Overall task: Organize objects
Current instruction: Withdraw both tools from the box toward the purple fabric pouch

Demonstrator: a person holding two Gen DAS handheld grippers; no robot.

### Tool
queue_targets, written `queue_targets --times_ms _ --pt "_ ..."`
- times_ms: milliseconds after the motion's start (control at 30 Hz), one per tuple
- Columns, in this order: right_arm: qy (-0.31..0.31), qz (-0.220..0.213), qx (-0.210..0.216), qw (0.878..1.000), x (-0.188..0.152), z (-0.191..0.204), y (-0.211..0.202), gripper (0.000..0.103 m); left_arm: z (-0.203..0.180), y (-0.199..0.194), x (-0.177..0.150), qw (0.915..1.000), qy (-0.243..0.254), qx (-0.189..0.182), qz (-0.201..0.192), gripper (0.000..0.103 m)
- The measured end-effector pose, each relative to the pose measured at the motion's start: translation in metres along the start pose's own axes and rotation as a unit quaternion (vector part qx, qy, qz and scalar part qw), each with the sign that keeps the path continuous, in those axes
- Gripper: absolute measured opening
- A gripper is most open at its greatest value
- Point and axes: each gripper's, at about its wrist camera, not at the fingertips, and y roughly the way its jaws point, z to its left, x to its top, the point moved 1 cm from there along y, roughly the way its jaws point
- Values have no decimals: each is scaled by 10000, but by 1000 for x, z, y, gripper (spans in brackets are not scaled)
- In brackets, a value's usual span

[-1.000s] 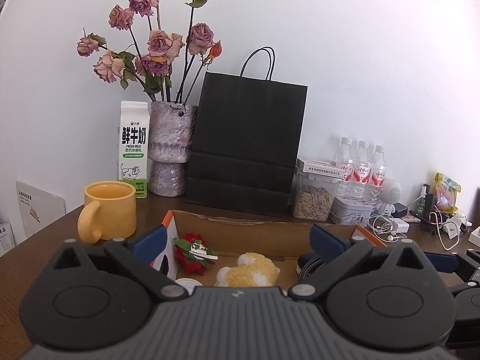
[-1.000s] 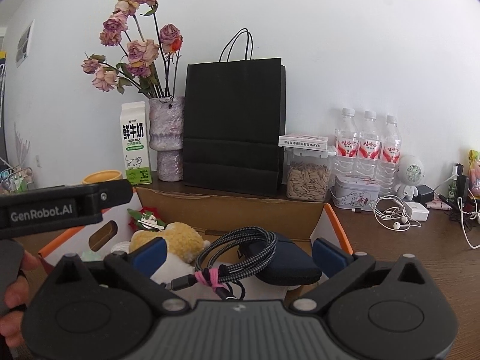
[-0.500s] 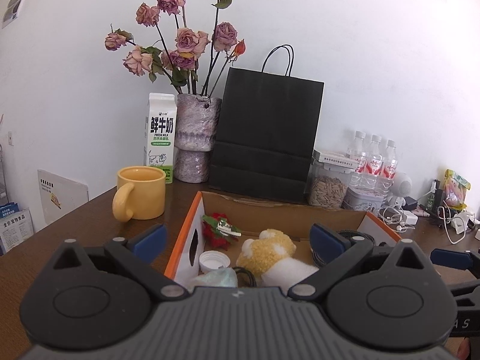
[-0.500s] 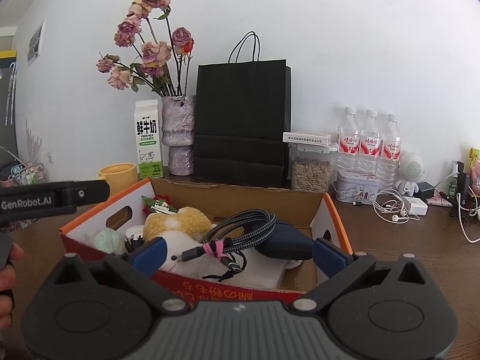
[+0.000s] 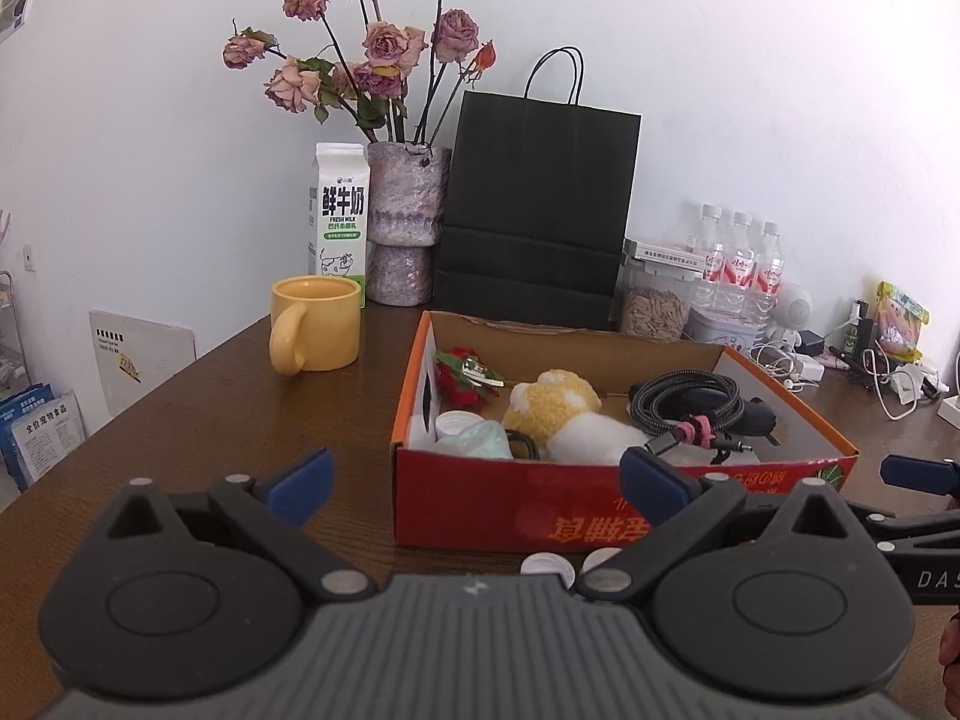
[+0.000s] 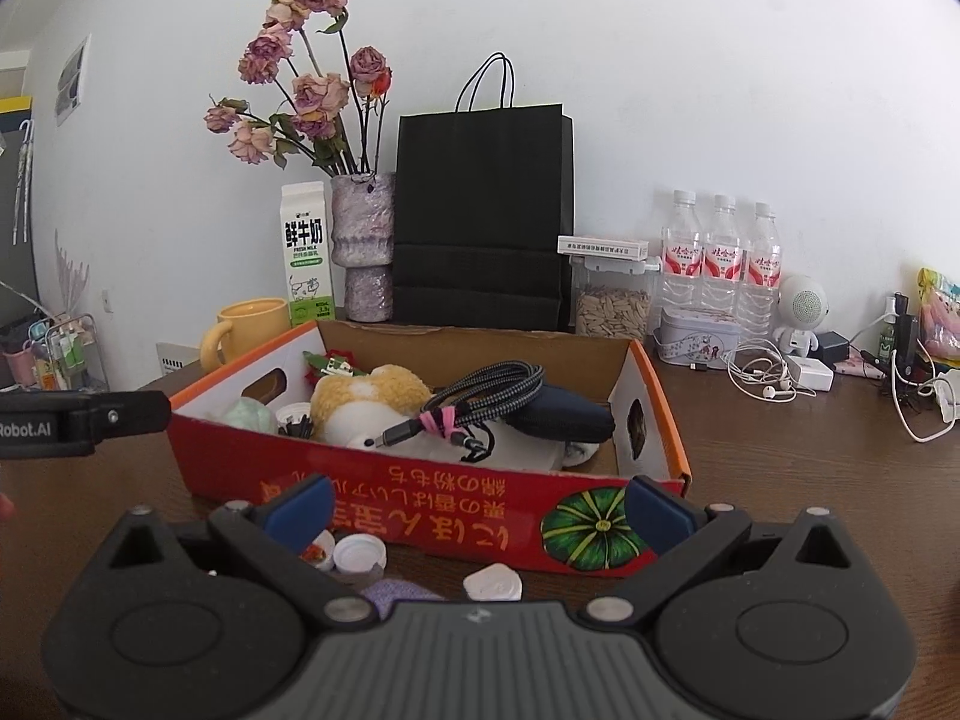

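1. The loose things left to tidy lie on the wooden table (image 6: 780,480) just in front of the box's near wall: in the right wrist view a white bottle cap (image 6: 359,553), a second cap with an orange-red mark (image 6: 317,552) touching it on its left, a flat white lid (image 6: 492,582) further right, and a scrap of purple fabric (image 6: 396,591) half hidden by the tool body.
2. They sit between and just below the fingers of the right gripper (image 6: 480,507), so the right hand looks the nearer one; my guess is the next move is a short downward reach. The caps are round, so no axis matters.
3. The right gripper's jaws stand wide apart and hold nothing.
4. The left gripper (image 5: 477,480) is likewise spread wide and empty; two white caps (image 5: 543,567) show low between its fingers, toward its right finger.
5. The red cardboard box (image 6: 420,504) lies beyond the caps, its long side facing both tools. It holds a yellow-and-white plush toy (image 6: 366,396), a coiled braided cable (image 6: 486,393) over a dark pouch (image 6: 564,414), a pale green bundle (image 6: 249,414), a red-and-green decoration (image 5: 465,375) and a white cap (image 5: 454,423).
6. A yellow mug (image 5: 315,324) stands left of the box.
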Motion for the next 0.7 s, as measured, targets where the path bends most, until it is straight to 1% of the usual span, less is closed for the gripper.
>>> queue_targets --times_ms 133,267,400,633,700 --pt "20 160 -24 9999 -12 1 -10 103 5 -7 -7 9999 5 9 157 103" --pt "18 376 -38 9993 -25 2 -17 103 11 -15 -13 9997 -11 -3 232 103" --pt "31 567 10 9984 -35 0 -21 103 17 -21 -18 9995 -3 62 324 103" --pt "-79 990 167 9949 -47 1 -15 103 23 -25 -26 9986 8 163 511 103" --pt "-80 1039 245 9942 -47 2 -12 103 23 -26 -27 9984 15 173 538 103"
